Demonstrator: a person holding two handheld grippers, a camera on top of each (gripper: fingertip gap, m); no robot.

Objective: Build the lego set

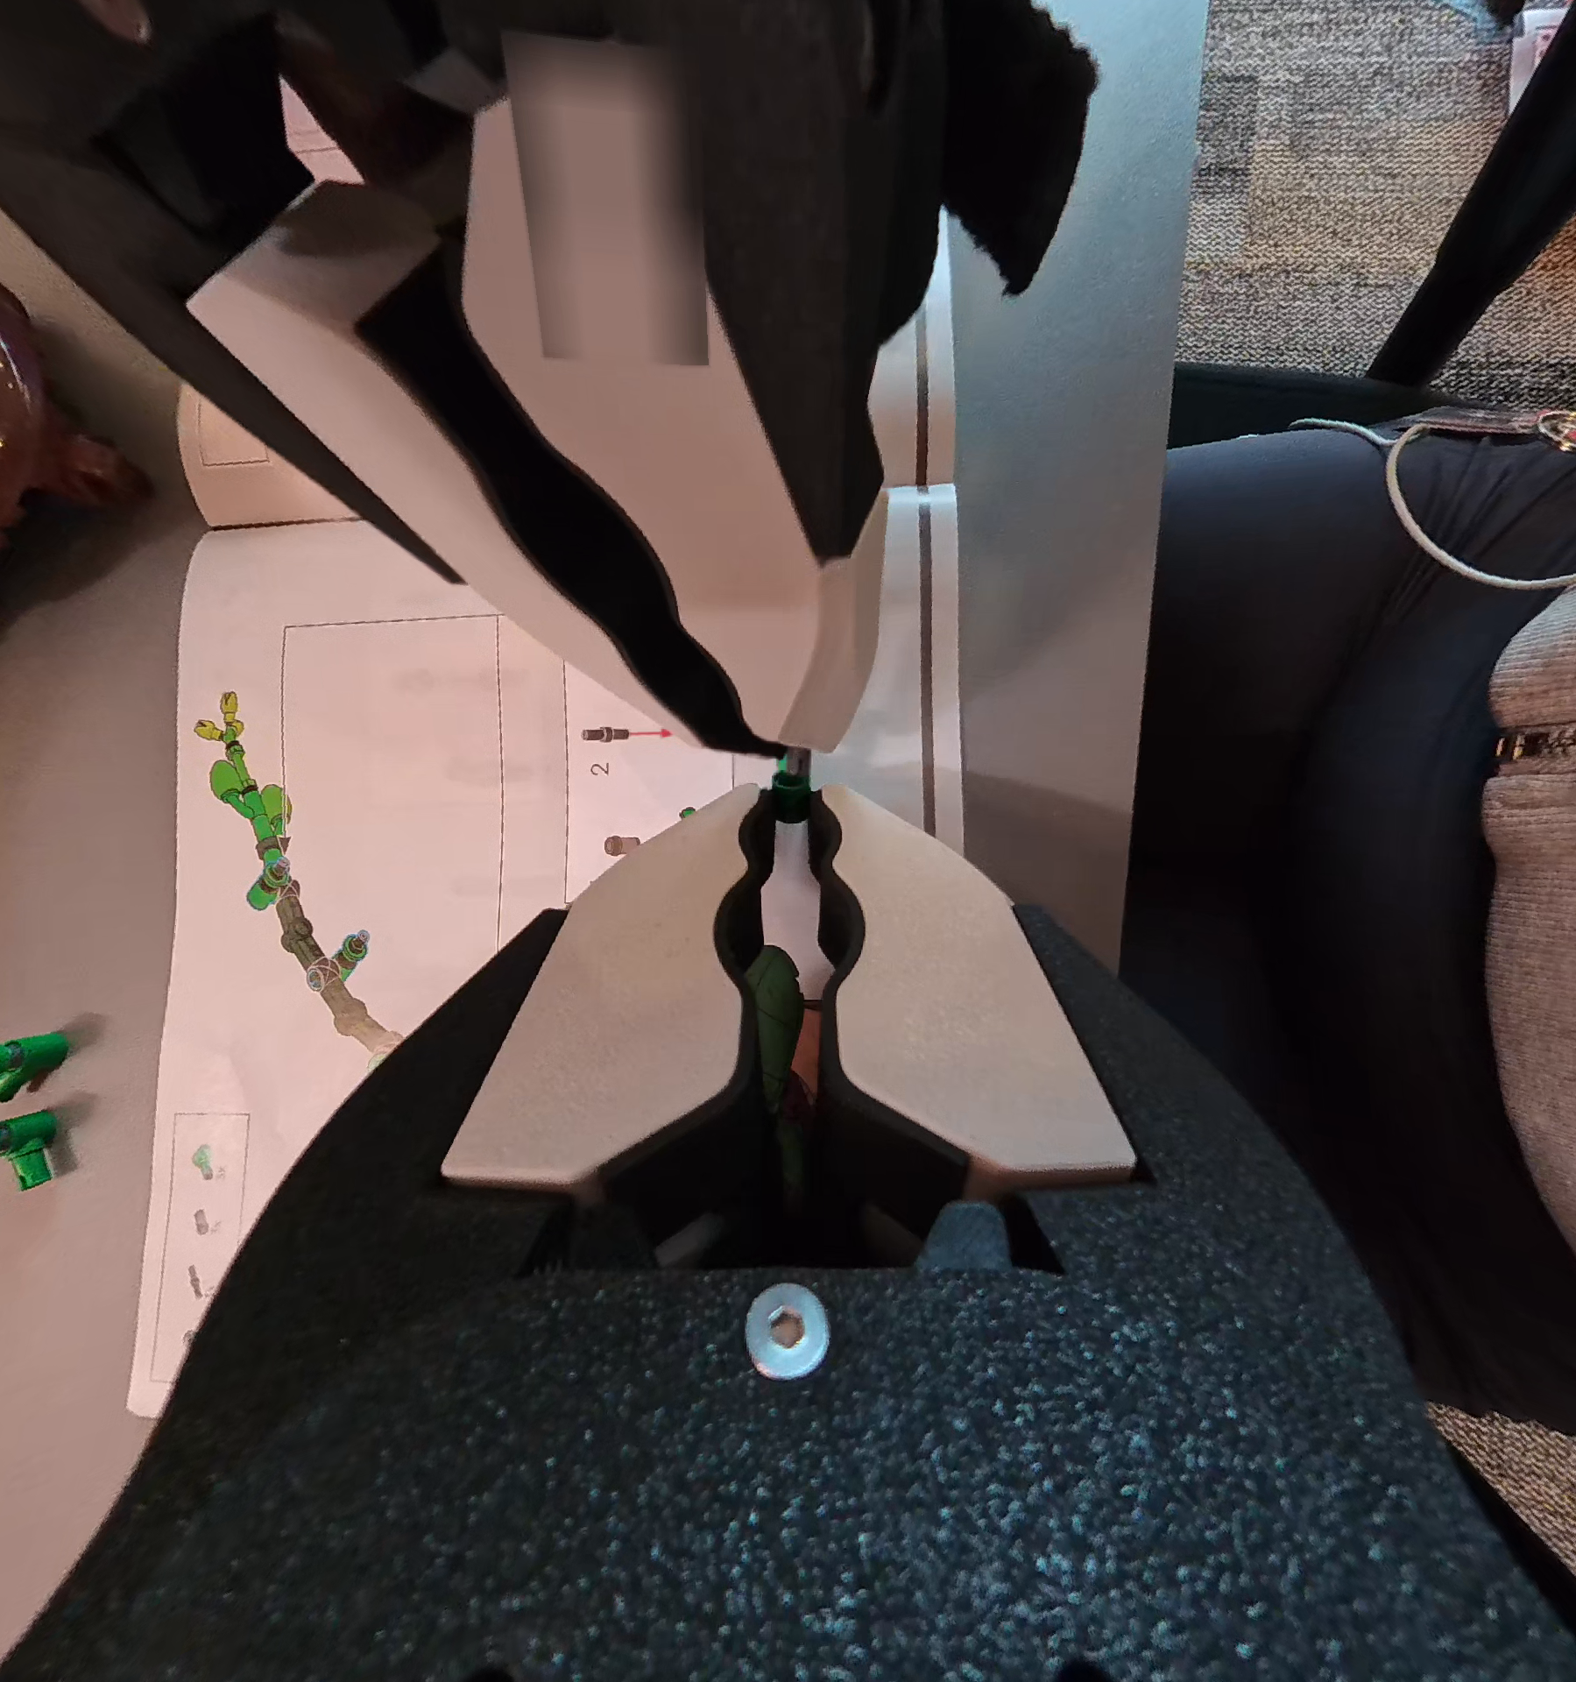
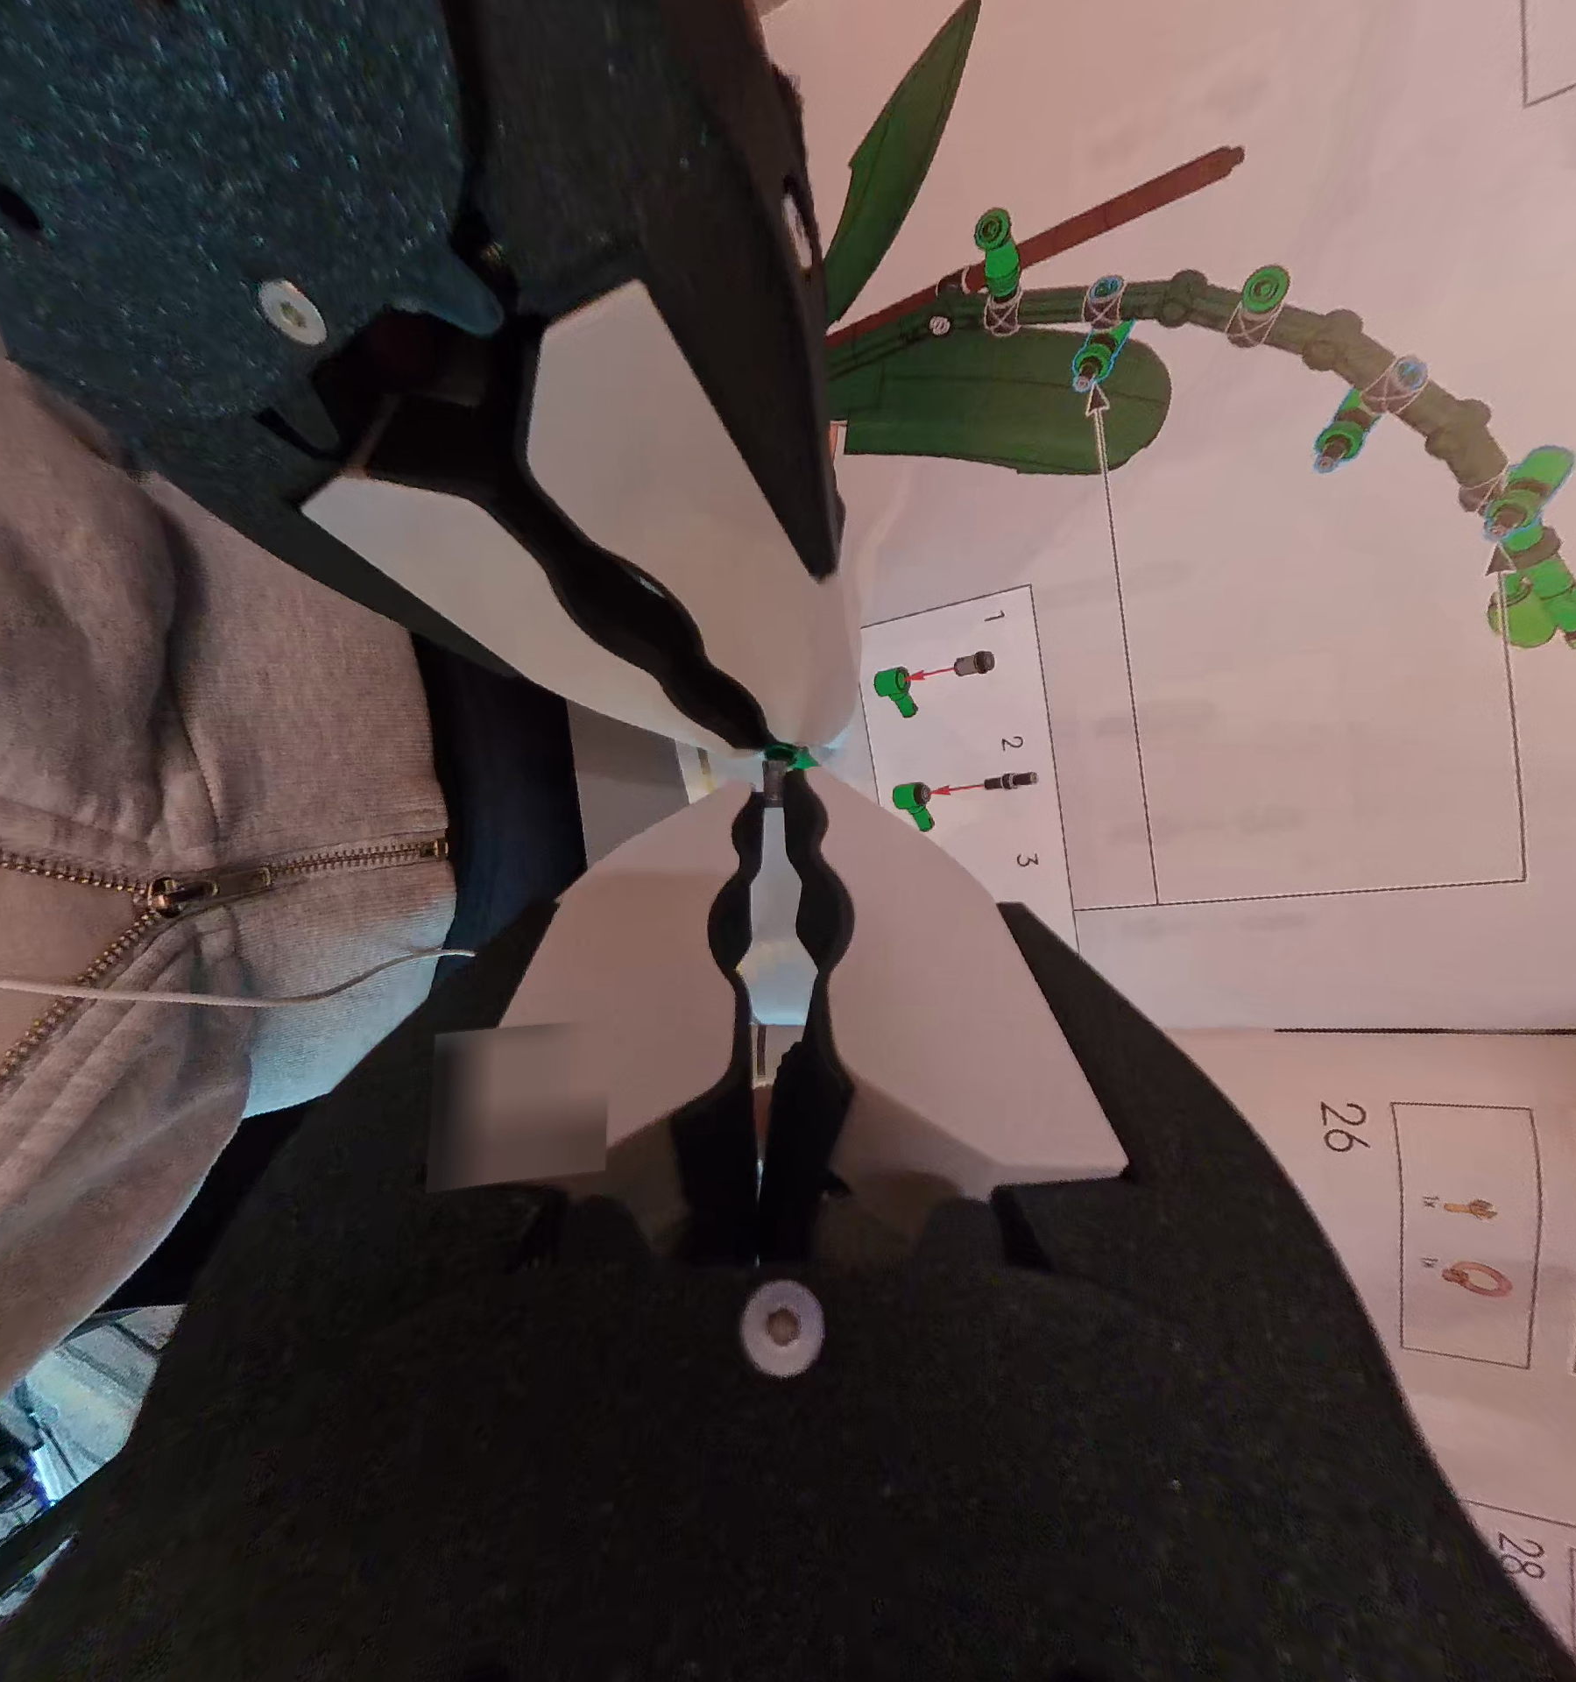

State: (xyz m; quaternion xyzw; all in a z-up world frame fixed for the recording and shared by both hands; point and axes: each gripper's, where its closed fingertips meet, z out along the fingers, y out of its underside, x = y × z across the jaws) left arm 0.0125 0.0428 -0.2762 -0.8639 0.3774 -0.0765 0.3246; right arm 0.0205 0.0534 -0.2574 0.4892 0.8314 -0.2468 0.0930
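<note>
Here I see the table (image 1: 56,910) under an open instruction booklet (image 1: 383,728), with a person's lap just beyond the right edge. My left claw (image 1: 791,801) is clamped on a small green connector (image 1: 791,803); my right claw (image 2: 773,790) pinches a short grey pin (image 2: 773,783). The two pieces meet tip to tip above the booklet's right margin. I judge a slight misalignment could pop either tiny piece loose, off the table edge. Two more green connectors (image 1: 10,1106) lie far left, well apart; room between is open.
</note>
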